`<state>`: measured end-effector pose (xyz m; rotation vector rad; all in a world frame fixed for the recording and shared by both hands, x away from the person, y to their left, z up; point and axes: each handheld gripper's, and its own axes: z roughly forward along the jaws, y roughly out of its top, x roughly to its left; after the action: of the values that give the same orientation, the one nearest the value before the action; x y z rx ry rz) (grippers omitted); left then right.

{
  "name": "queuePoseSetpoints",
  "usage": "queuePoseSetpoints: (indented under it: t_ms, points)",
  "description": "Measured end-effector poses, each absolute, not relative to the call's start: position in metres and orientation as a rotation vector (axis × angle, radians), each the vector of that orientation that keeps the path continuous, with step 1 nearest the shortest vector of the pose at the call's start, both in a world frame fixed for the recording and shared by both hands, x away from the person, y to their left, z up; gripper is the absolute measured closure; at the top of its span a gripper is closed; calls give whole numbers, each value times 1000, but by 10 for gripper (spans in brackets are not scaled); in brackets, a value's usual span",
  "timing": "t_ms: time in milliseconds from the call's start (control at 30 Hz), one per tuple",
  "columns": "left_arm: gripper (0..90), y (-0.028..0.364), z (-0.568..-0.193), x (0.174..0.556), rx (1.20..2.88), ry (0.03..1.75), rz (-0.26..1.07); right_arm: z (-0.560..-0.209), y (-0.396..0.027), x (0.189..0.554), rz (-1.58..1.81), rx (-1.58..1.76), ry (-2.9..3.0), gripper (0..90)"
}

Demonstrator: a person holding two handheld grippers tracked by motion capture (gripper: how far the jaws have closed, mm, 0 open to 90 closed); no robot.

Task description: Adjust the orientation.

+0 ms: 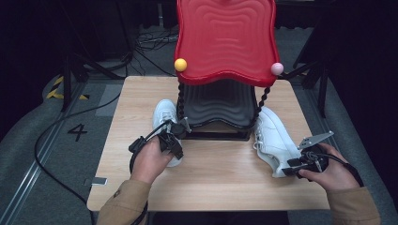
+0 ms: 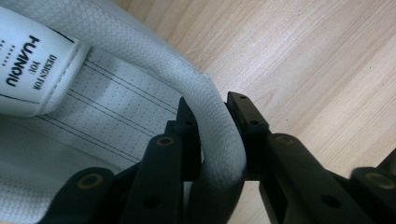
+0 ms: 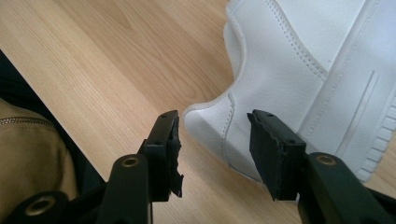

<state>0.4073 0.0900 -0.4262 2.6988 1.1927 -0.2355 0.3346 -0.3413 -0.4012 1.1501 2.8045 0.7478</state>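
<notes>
At the left centre of the high view, the left shoe [image 1: 164,117] lies on the tabletop [image 1: 220,168] with its toe pointing toward the top of the frame, just beside the left leg of the red rack [image 1: 225,37]. The left gripper [image 1: 172,140] sits at the shoe's heel end, held by the left hand [image 1: 150,161]. In the left gripper view its jaws are clamped on the padded collar [image 2: 219,135] of that shoe, one jaw inside the opening and one outside, with the labelled tongue [image 2: 35,70] at the upper left of the frame. The rack stands at the middle of the high view, with a yellow ball [image 1: 180,64] and a pink ball [image 1: 277,68] at its front corners. To its right the right shoe [image 1: 277,140] lies slanted toward the lower right. The right gripper [image 1: 300,166], in the right hand [image 1: 331,173], rests at that shoe's heel. In the right gripper view its jaws stand wide apart on either side of the heel tab [image 3: 210,126], pressing on nothing.
</notes>
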Motion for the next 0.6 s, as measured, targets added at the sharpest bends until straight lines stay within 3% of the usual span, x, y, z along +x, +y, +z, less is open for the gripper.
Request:
queuePoseSetpoints:
  t_ms: [600]
  points:
    - [795, 107, -404, 393, 2676, 1150, -142, -401, -340, 337, 749, 1143, 2798, 536]
